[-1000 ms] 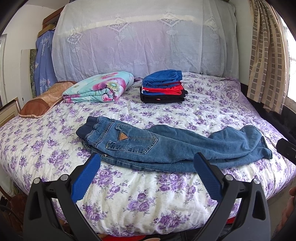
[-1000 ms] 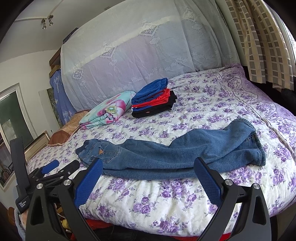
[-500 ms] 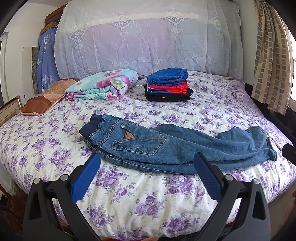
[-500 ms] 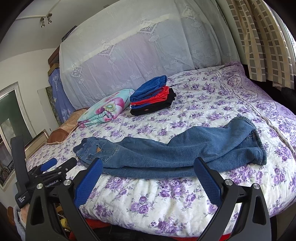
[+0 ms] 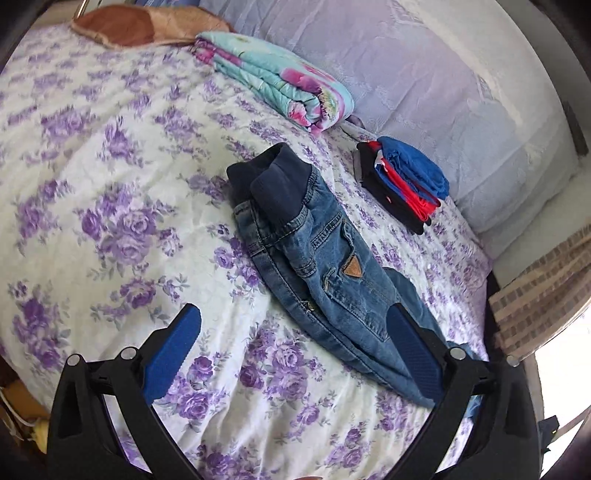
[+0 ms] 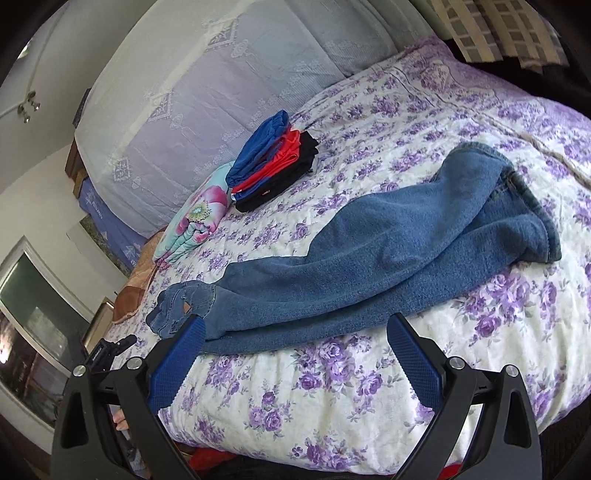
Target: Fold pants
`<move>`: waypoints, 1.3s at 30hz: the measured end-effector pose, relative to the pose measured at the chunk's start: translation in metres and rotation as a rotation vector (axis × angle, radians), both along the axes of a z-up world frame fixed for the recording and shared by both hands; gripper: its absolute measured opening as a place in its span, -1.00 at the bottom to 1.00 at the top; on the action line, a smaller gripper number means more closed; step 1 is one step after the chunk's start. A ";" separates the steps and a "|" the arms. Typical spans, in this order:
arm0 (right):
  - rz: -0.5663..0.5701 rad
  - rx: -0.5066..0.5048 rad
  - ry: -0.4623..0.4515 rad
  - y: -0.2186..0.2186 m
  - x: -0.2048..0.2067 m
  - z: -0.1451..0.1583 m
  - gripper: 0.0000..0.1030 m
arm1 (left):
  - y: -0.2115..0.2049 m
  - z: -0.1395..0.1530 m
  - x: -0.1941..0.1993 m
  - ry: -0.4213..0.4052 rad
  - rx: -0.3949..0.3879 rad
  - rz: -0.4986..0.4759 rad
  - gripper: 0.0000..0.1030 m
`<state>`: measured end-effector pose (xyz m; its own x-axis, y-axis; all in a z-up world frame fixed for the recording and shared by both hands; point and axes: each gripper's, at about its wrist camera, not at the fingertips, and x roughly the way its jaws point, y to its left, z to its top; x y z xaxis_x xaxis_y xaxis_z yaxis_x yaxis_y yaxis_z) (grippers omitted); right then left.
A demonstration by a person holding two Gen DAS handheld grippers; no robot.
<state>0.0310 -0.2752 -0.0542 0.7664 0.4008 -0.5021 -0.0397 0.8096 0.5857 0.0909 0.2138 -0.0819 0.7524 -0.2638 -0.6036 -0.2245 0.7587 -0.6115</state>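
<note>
Blue jeans (image 5: 314,254) lie flat across the floral bedspread (image 5: 110,184), folded lengthwise with one leg on the other. The dark ribbed waistband (image 5: 273,177) is at the left end; the leg hems (image 6: 532,218) are at the right end. My left gripper (image 5: 295,347) is open and empty, hovering over the bed just short of the seat and pocket area. My right gripper (image 6: 295,354) is open and empty, above the bed's front edge near the middle of the legs (image 6: 369,258). The left gripper also shows small in the right wrist view (image 6: 110,350).
A stack of folded clothes (image 5: 406,184), blue on red on black, sits further back on the bed, also in the right wrist view (image 6: 273,162). A folded floral quilt (image 5: 277,77) and a brown pillow (image 5: 140,29) lie near the draped headboard (image 6: 221,74). Curtains (image 6: 498,29) hang on the right.
Both grippers have moved forward over the bed and tilted down. The left one has swung over the waistband end, the right one closer to the legs. The jeans have not moved.
</note>
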 end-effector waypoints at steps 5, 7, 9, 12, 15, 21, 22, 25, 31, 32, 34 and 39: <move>0.004 0.179 0.098 -0.027 0.020 -0.028 0.92 | -0.007 -0.012 0.033 0.044 -0.029 -0.022 0.90; -0.002 0.257 0.123 -0.039 0.024 -0.037 0.92 | -0.013 -0.012 0.048 0.048 -0.009 -0.031 0.90; -0.028 0.327 0.132 -0.052 0.025 -0.044 0.92 | -0.020 -0.014 0.064 0.056 0.013 -0.060 0.90; -0.067 0.401 0.145 -0.067 0.025 -0.053 0.92 | -0.027 -0.022 0.085 0.085 0.028 -0.093 0.90; -0.069 0.472 0.156 -0.077 0.028 -0.063 0.92 | -0.032 -0.029 0.099 0.105 0.072 -0.109 0.90; -0.060 0.535 0.124 -0.087 0.031 -0.074 0.92 | -0.061 -0.035 0.099 0.061 0.324 -0.144 0.92; -0.060 0.542 0.120 -0.087 0.030 -0.074 0.92 | -0.062 -0.037 0.097 0.048 0.335 -0.139 0.92; -0.066 0.539 0.133 -0.088 0.032 -0.073 0.92 | -0.051 -0.034 0.099 0.058 0.266 -0.141 0.91; -0.150 0.448 0.162 -0.086 0.060 -0.064 0.92 | -0.022 -0.024 0.106 0.029 0.016 -0.113 0.88; -0.160 0.419 0.152 -0.086 0.068 -0.062 0.93 | -0.022 -0.023 0.109 0.027 0.009 -0.113 0.84; -0.167 0.369 0.120 -0.086 0.086 -0.059 0.89 | -0.021 -0.023 0.114 0.033 0.022 -0.102 0.57; -0.201 0.345 0.098 -0.097 0.099 -0.072 -0.05 | -0.011 -0.033 0.118 0.038 -0.003 -0.085 -0.12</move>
<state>0.1296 -0.3719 -0.1260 0.8017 0.4058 -0.4389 0.1685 0.5510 0.8173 0.2094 0.2029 -0.1148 0.7035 -0.3279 -0.6306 -0.1827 0.7740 -0.6063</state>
